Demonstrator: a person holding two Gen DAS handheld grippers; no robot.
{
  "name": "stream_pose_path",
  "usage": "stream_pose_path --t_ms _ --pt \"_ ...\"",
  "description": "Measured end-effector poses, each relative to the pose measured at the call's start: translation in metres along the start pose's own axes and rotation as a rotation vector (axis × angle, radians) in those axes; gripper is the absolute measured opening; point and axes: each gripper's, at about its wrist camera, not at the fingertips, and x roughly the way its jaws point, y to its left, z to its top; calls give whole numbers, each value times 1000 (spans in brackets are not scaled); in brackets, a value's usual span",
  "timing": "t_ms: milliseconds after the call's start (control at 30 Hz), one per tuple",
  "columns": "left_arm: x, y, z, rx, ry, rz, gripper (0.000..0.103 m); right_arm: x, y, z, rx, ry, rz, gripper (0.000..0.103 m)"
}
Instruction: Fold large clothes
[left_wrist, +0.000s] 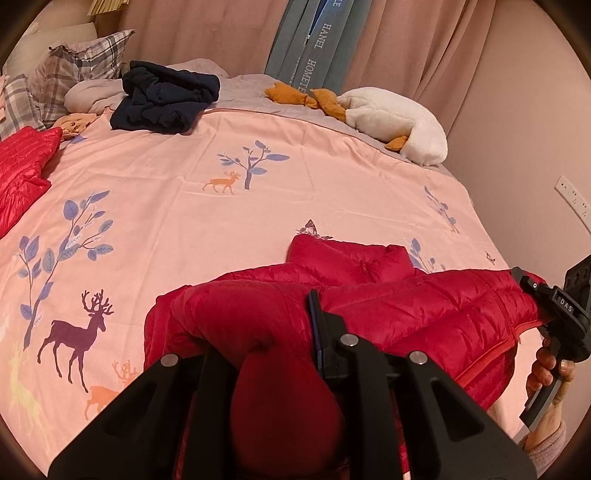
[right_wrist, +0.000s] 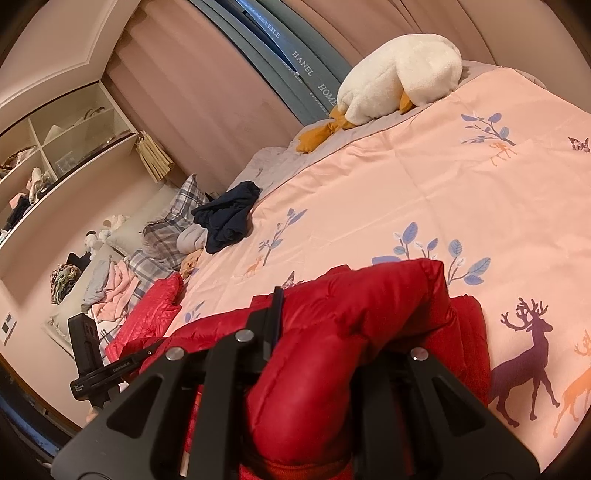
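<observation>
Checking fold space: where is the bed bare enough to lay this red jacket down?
Bare: pink duvet between red jacket, navy clothes and plush goose. Crowded: pillow end, with plaid pillows and second red garment.

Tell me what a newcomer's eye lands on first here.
The red puffer jacket dominates the near edge of the pink deer-print duvet, bunched in the left gripper and the right gripper. Beyond it, a white plush goose lies by the curtain.

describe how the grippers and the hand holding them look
Both grippers are matte black, angular frames with cut-out slots and round silver bolts. The left gripper has a blue-edged finger pad. The right gripper carries white "DAS" lettering; a bare hand with a greyish-pink knit cuff grips its handle.
</observation>
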Motion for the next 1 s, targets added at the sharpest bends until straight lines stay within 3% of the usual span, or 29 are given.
stream_pose_path --t_ms 1000 --pt "43 1 6 13 40 67 20 46 -21 5 25 49 -61 14"
